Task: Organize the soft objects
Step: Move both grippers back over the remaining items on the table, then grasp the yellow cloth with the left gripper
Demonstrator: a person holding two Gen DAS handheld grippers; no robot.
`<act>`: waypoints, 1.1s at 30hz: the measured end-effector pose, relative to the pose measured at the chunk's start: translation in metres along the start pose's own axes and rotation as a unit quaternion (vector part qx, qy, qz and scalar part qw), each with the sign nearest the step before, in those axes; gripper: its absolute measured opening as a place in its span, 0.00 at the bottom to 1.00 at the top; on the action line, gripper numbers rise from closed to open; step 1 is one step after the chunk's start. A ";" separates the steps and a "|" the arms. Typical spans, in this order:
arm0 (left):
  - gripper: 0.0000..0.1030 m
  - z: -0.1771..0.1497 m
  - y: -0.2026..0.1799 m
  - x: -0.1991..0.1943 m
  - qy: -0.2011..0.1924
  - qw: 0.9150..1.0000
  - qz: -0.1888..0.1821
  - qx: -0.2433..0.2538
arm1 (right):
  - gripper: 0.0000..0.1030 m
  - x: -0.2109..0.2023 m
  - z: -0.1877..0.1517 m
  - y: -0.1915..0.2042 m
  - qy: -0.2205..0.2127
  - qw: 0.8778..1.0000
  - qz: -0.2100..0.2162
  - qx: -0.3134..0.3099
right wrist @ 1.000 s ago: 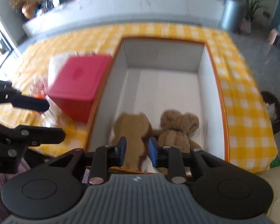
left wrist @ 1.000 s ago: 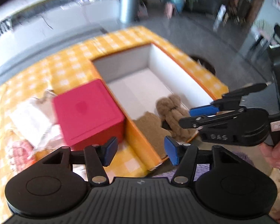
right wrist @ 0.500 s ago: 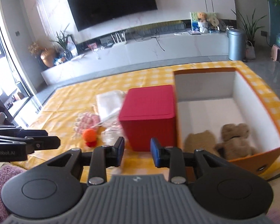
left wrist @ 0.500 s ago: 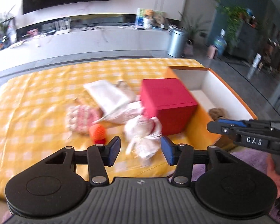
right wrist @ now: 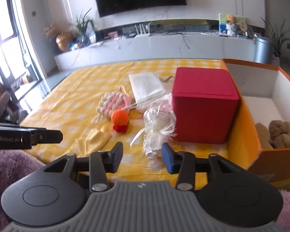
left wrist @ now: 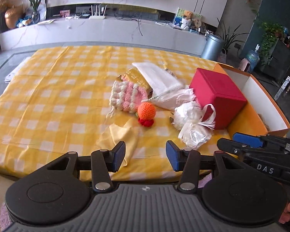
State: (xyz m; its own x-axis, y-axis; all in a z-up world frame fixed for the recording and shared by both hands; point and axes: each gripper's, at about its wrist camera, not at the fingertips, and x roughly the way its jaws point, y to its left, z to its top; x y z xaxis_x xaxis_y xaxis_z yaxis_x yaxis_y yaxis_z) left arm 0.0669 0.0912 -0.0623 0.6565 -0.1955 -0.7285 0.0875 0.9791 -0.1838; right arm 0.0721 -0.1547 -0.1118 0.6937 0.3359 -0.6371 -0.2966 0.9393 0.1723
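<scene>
Yellow-check cloth [left wrist: 48,100] covers the table, soft stuff piled mid-table just left of red box [left wrist: 218,96]. Orange-walled carton [right wrist: 243,127] sits touching the red box's right side.

View diffs: right wrist cam sees into the carton: two brown plush toys [right wrist: 280,133] side by side at the near end, white floor beyond them bare. Left cam gets only the carton's rim and white inner wall, plush hidden. Left cam shows more open cloth to the left, plus right gripper [left wrist: 243,145] from the side at frame right. Right cam is a bit blurred.

Soft items: pink/white chunky knit piece [left wrist: 125,94]; orange crochet ball [left wrist: 146,111] w/ red base touching its near edge; white folded fabric pouch [left wrist: 160,77] behind; crinkly clear-wrapped white bundle [left wrist: 191,123] w/ ribbon against the red box; pale yellow cloth [left wrist: 121,135] flat near table edge.

Left gripper [left wrist: 145,155]: jaws apart, nothing between, over near table edge by the yellow cloth; they closed in a bit earlier, steady since. Right gripper, own view [right wrist: 142,157]: jaws apart and just been opening, nothing clamped; wrapped bundle lies just beyond the tips, not touching.
</scene>
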 end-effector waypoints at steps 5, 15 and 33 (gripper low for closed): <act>0.55 0.004 0.001 0.015 0.010 1.000 -0.008 0.010 | 0.48 0.018 0.006 0.006 0.016 0.999 -0.016 -0.030; 0.56 0.019 0.017 0.070 0.080 0.996 0.026 0.026 | 0.48 0.057 0.021 0.023 0.033 0.997 -0.001 -0.076; 0.50 0.016 0.016 0.137 0.164 0.984 0.067 0.029 | 0.49 0.074 0.033 0.019 0.028 0.996 -0.029 -0.080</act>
State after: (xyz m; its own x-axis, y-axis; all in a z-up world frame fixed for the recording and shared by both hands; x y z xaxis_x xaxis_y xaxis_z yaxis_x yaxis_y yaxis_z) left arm 0.1706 0.0806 -0.1544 0.3882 -0.0621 -0.9195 0.0659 0.9970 -0.0395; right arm 0.1394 -0.1096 -0.1306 0.6766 0.2728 -0.6840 -0.3615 0.9323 0.0142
